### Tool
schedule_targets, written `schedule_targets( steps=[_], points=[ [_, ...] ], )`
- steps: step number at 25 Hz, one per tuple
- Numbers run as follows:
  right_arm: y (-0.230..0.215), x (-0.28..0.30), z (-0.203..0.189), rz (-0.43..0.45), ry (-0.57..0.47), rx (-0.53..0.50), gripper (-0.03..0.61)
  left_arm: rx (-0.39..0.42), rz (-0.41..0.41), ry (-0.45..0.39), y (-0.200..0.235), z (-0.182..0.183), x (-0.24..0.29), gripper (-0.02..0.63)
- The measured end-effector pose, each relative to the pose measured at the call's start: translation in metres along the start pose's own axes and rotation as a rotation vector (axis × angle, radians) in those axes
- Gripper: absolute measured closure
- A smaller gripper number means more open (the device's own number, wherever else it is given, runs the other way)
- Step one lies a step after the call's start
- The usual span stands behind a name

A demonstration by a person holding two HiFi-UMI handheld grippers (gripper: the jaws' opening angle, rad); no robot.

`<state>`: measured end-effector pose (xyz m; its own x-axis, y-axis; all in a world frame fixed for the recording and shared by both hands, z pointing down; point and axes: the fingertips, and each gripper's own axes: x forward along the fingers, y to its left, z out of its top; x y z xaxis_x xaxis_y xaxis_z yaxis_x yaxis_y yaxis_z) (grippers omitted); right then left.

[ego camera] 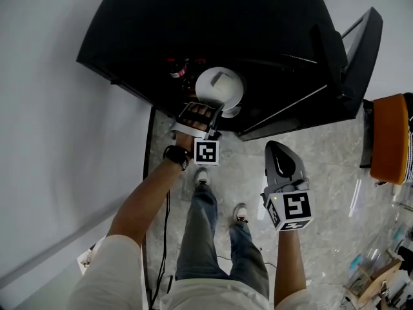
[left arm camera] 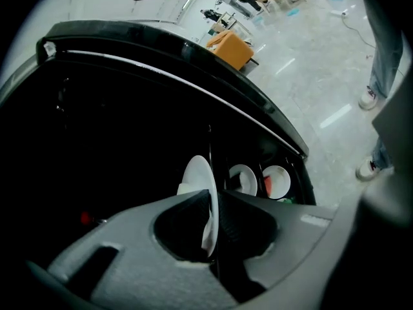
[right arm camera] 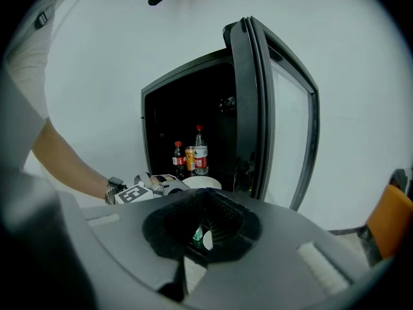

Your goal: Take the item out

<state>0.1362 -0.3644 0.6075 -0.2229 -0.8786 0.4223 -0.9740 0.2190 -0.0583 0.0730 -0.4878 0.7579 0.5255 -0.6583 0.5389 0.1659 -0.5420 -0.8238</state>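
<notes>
Left of centre in the head view, the left gripper (ego camera: 210, 112) was clamped on the near rim of the white plate (ego camera: 219, 86). Its own view showed the plate edge-on, pinched between the two jaws. The plate lay at the front of the open black cabinet (ego camera: 193, 24), about at the mouth. Whether it rested on a shelf or was already lifted could not be told from these views. Two more round dishes (left arm camera: 243, 179) stood deeper inside, to the plate's right in the left gripper view.

Further right, the right gripper (ego camera: 276, 148) hung over the floor, well clear of the cabinet, jaws together on nothing. The door (ego camera: 352, 50) stood swung open at the upper right.

By this reading the grasp was made and the way was clear. What remained was drawing the plate fully out of the cabinet.
</notes>
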Motion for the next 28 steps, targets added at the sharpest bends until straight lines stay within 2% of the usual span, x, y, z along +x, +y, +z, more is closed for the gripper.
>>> schedule_targets(
  steps=[4, 9, 16, 22, 28],
  points=[
    [-0.003, -0.008, -0.004, -0.006, 0.003, -0.002, 0.572, 0.052, 0.070, -0.009, 0.005, 0.007, -0.008, 0.597],
    [-0.006, -0.019, -0.005, -0.018, 0.002, -0.009, 0.572, 0.115, 0.106, -0.017, -0.001, 0.013, -0.012, 0.597],
    [-0.013, -0.031, -0.005, -0.041, -0.002, -0.007, 0.572, 0.110, 0.157, -0.039, 0.013, 0.023, -0.024, 0.597],
    [-0.007, -0.048, 0.018, -0.030, -0.042, -0.015, 0.572, 0.116, 0.184, -0.062, 0.038, 0.044, -0.056, 0.597],
    [-0.002, -0.085, 0.054, -0.023, -0.094, -0.029, 0.572, 0.129, 0.214, -0.074, 0.062, 0.073, -0.121, 0.597]
  ],
)
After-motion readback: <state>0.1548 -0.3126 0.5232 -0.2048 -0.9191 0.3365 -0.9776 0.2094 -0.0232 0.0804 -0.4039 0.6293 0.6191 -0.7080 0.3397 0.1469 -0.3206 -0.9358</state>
